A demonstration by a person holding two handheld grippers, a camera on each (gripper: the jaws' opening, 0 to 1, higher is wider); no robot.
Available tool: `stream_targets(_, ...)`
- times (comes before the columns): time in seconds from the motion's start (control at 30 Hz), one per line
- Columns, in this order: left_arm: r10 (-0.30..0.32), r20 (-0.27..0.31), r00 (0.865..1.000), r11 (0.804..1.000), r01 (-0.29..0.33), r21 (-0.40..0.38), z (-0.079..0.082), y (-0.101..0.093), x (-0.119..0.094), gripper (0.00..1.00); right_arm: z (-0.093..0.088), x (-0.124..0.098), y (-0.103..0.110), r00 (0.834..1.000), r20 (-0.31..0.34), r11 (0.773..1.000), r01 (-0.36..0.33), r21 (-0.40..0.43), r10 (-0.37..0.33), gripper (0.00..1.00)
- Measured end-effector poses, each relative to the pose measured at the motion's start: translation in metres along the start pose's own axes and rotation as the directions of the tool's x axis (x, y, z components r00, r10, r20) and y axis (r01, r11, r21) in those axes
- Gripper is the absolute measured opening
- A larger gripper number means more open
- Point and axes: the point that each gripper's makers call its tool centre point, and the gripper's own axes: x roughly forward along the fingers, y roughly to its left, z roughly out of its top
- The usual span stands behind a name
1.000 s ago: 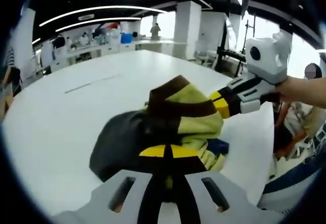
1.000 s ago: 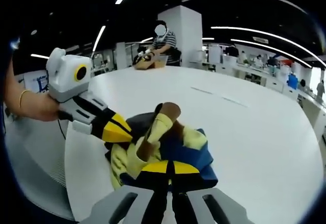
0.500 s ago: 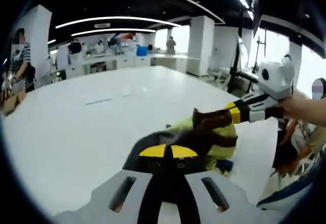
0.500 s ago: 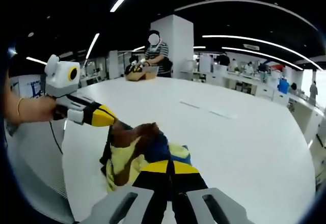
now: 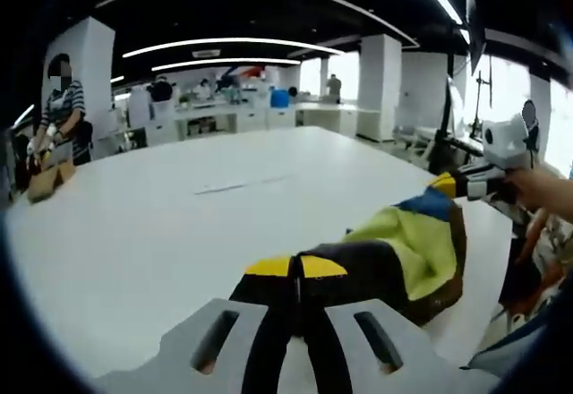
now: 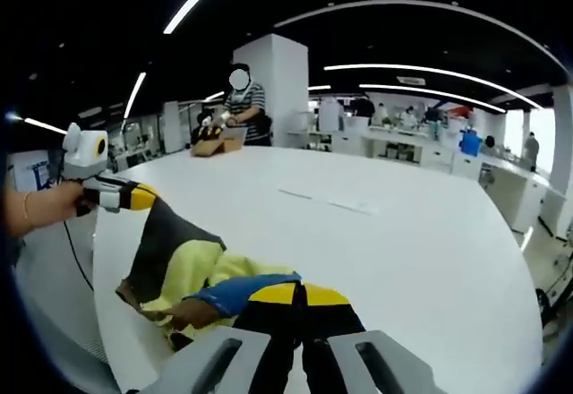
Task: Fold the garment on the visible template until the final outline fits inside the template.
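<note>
The left gripper [image 5: 297, 269] and right gripper [image 6: 303, 297], each clamped on an edge of the garment [image 5: 407, 251], have drawn apart since a moment ago, stretching the bunched cloth out over the white table [image 5: 161, 233], ready for spreading flat.

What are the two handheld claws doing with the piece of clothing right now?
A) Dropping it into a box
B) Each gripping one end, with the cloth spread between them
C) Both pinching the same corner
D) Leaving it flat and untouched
B: the left claw and right claw each clamp an opposite end of the clothing, which stretches between them over the white table.
</note>
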Motion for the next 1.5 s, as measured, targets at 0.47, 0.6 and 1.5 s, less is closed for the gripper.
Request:
stream_targets(0.47, 0.064, -0.02, 0.998, 0.997, -0.065, -0.031, -0.006, 0.039, -0.01, 0.0, 0.015, 0.001, -0.04, 0.997, 0.013, 0.995, 0.075, 0.069, -0.076, 0.0)
stream_targets(0.6, 0.071, -0.023, 0.997, 0.997, -0.072, -0.029, 0.001, 0.05, -0.001, 0.0, 0.021, 0.014, -0.053, 0.995, 0.014, 0.989, 0.092, 0.116, -0.094, 0.0)
stream_targets(1.5, 0.093, -0.12, 0.988, 0.992, -0.102, -0.074, -0.008, 0.116, 0.097, 0.0, 0.008, 0.14, -0.114, 0.98, -0.101, 0.945, 0.195, 0.263, -0.174, 0.0)
